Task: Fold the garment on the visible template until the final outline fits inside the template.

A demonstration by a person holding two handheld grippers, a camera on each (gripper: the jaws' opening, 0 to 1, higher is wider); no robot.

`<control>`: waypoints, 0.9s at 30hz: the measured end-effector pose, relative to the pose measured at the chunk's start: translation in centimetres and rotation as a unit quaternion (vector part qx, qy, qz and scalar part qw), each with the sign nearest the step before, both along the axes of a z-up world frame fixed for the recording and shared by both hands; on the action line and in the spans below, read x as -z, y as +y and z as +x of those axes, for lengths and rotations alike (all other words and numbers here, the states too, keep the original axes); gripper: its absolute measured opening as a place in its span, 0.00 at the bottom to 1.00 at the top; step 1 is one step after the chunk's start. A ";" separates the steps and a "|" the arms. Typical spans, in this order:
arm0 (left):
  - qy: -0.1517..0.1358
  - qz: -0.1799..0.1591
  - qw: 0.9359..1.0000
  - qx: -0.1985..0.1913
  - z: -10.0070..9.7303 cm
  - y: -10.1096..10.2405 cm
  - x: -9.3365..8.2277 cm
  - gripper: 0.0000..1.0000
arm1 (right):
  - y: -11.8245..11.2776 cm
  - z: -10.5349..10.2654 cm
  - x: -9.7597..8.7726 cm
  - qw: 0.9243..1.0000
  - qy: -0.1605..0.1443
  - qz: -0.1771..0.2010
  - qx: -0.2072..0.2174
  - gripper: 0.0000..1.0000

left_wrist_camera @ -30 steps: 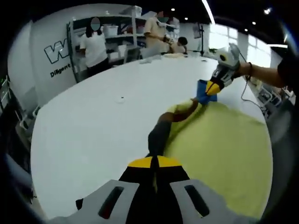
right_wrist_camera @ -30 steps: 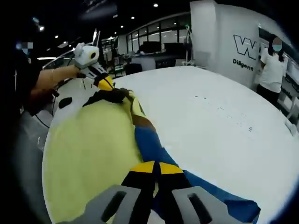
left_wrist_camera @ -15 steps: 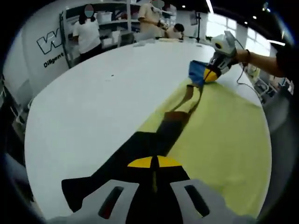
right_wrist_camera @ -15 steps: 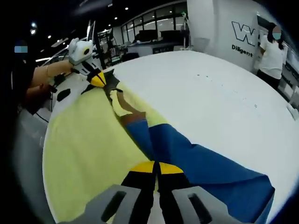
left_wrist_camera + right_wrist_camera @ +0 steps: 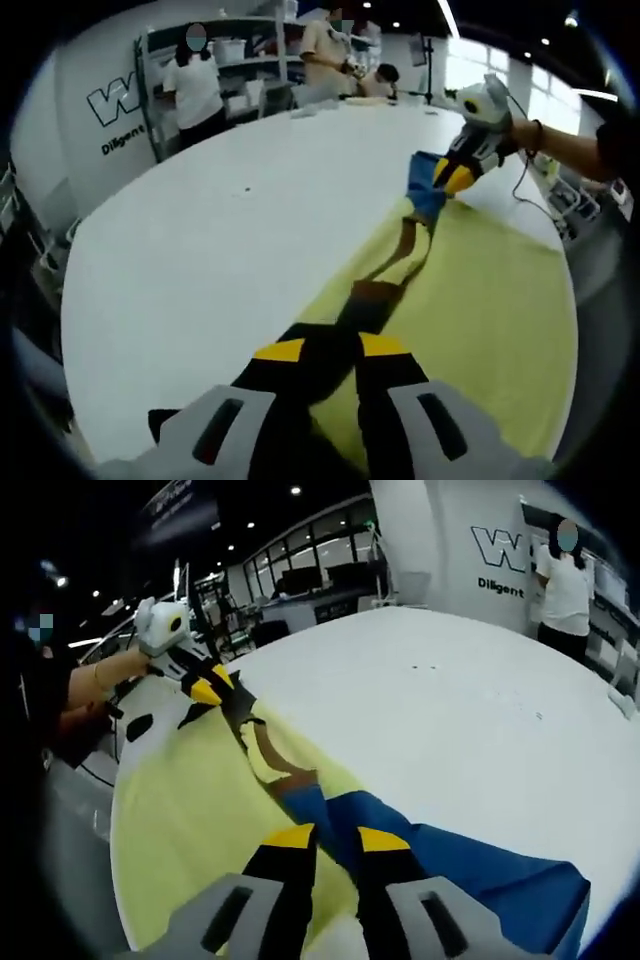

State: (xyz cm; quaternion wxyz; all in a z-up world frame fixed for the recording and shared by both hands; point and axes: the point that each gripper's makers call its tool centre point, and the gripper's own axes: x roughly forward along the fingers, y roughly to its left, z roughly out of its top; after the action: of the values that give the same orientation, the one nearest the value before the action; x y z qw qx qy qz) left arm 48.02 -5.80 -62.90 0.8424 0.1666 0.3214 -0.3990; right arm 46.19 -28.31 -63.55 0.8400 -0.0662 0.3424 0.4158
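Observation:
A colour-blocked garment (image 5: 375, 295) lies stretched in a long strip on the white table (image 5: 220, 230), along the edge of the pale yellow template sheet (image 5: 480, 290). Its black end runs between the parted jaws of my left gripper (image 5: 332, 350), which stands open. Its blue end (image 5: 428, 190) reaches my right gripper (image 5: 452, 180), held by a hand at the far side. In the right gripper view the blue cloth (image 5: 450, 855) passes between the spread jaws of my right gripper (image 5: 338, 838), also open. There the left gripper (image 5: 208, 688) sits at the black end, beside the template (image 5: 190, 810).
The white table (image 5: 430, 710) stretches wide beyond the garment. Several people (image 5: 195, 90) stand by shelves past its far edge, under a wall with a logo (image 5: 500, 555). A dark cable (image 5: 520, 185) hangs off the table edge by the holding hand.
Both pairs of jaws, shut on the cloth before, now stand apart. The garment has been drawn out from a bunch into a long strip lying on the table.

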 end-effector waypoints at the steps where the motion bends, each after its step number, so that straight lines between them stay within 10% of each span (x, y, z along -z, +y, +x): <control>1: 0.001 0.000 1.000 0.000 0.1 -0.2 0.1 0.20 | 0.3 0.1 0.0 1.000 0.001 0.004 -0.001 0.09; 27: 0.083 -0.006 0.996 0.007 -0.8 -1.9 3.9 0.08 | 2.5 -0.2 2.9 0.999 0.036 -0.020 -0.028 0.00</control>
State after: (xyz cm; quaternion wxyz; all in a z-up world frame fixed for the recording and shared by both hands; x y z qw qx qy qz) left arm 47.18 -7.72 -66.85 0.8107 0.1304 0.3870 -0.4194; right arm 45.99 -25.79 -66.50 0.8134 -0.0775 0.3791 0.4343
